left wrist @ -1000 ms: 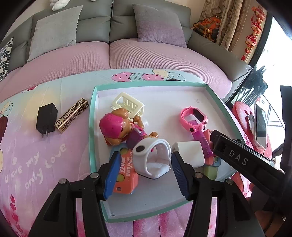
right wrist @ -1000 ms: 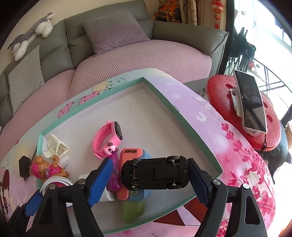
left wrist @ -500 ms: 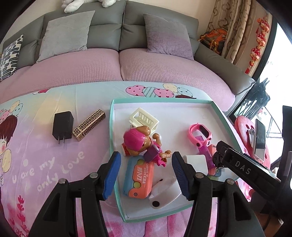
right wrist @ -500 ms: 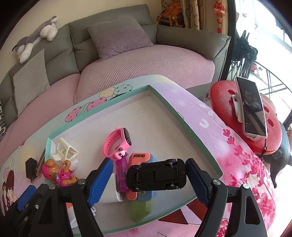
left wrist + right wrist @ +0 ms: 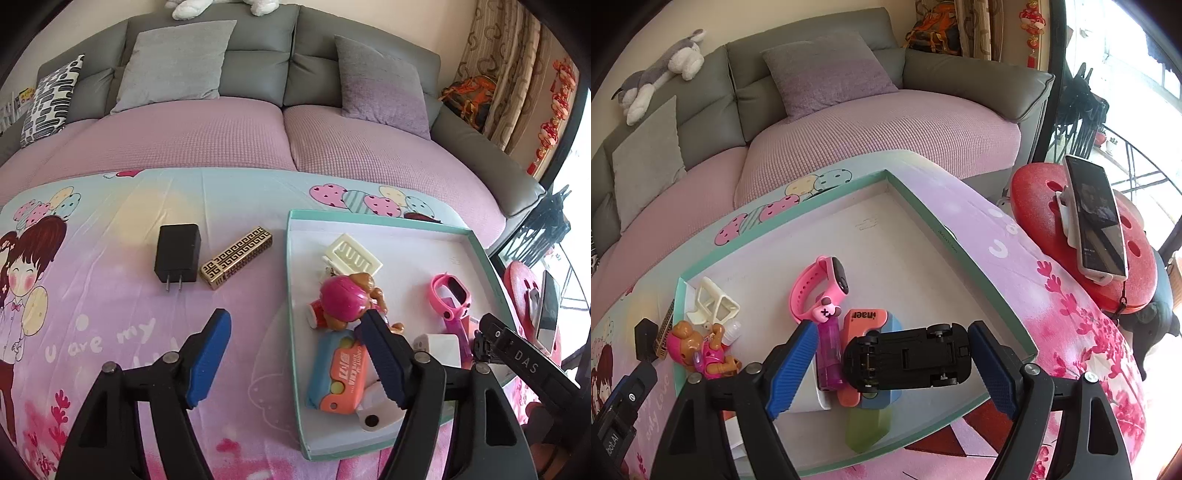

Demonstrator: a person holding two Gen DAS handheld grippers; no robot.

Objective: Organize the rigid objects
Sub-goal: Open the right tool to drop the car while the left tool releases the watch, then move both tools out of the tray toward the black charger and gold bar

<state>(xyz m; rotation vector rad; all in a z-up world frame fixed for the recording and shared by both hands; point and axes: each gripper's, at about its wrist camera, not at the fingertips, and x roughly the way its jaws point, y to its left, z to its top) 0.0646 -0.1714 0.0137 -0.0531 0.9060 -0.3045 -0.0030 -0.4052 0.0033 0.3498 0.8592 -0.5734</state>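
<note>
Your left gripper (image 5: 295, 350) has dropped the white watch into the tray (image 5: 384, 218) and swung away, jaws opening on nothing, while your right gripper (image 5: 892, 363) opens around the upturned black toy car (image 5: 908, 358), leaving 2 items outside: charger (image 5: 177, 253) and gold case (image 5: 236, 256).

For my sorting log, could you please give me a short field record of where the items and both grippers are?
tray: holds pink watch, doll, cream rack
outside tray: black charger, gold patterned box, both on the cloth
left gripper: jaws opening, nothing between them
right gripper: jaws opening, black toy car upside down between them, over the tray
</note>
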